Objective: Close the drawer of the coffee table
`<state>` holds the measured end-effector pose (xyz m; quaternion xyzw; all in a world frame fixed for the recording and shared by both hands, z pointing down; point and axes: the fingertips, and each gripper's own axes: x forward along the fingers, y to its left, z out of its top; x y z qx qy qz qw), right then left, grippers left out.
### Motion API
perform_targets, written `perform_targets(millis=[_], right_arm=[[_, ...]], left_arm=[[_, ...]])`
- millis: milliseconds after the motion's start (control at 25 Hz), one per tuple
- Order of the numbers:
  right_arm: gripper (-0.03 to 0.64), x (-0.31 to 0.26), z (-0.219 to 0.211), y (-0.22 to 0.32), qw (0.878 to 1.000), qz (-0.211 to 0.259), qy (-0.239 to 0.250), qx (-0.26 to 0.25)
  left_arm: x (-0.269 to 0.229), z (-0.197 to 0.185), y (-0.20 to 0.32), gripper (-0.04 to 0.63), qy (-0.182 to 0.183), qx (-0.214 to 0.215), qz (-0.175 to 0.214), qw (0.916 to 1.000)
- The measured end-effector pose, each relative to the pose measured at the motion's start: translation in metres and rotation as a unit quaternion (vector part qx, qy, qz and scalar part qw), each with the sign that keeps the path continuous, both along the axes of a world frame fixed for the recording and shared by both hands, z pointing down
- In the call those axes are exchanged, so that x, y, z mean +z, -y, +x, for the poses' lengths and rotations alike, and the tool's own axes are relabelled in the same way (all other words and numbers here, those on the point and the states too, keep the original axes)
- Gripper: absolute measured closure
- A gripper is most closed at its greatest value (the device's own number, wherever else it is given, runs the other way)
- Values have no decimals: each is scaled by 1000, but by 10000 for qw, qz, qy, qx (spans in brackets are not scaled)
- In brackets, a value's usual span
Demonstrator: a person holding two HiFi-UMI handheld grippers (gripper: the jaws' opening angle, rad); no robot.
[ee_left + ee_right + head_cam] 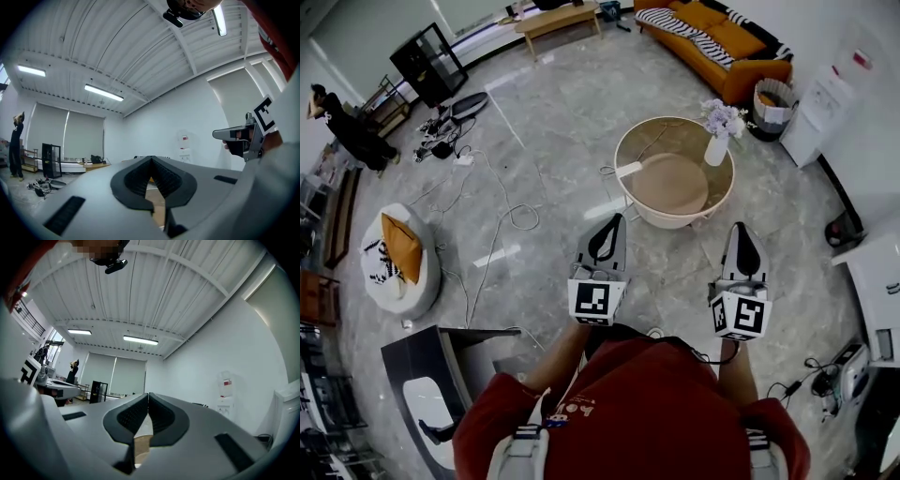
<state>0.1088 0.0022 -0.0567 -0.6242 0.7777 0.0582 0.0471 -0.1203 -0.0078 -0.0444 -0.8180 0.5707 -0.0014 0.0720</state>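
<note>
Ahead on the floor, round desk [675,221] is sitting well apart from left tongs [613,218] and right tongs [739,226], both hovering closed, empty. Drawer state isn't resolving: either approaching or finished.

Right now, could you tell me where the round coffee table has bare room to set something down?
Most of the coffee table top is bare: the middle and near side, between the small white piece at its left rim and the vase of flowers at the far right. Only that vase corner is crowded.
</note>
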Motion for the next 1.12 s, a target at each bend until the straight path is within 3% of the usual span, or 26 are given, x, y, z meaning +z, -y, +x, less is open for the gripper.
perform_targets(millis=[200, 360, 480, 600, 720, 1120], right_arm=[[595, -5, 6, 1, 10000, 34, -26, -29], [595, -2, 6, 7, 10000, 15, 4, -58], [595, -1, 1, 10, 9999, -3, -31, -107], [595, 1, 0, 12, 9999, -38, -49, -150], [595, 4, 0, 12, 9998, -71, -29, -164], [595, 9, -10, 13, 9996, -118, -20, -274]], left_arm=[[-9, 0, -3, 586, -34, -120, 116, 9999], [-11, 0, -7, 586, 16, -146, -10, 9999], [-13, -4, -6, 586, -60, -151, 180, 9997], [-10, -5, -7, 587, -197, -179, 26, 9996], [-5, -3, -7, 586, -99, -197, -175, 9996], [-5, -9, -4, 586, -69, -260, 78, 9996]])
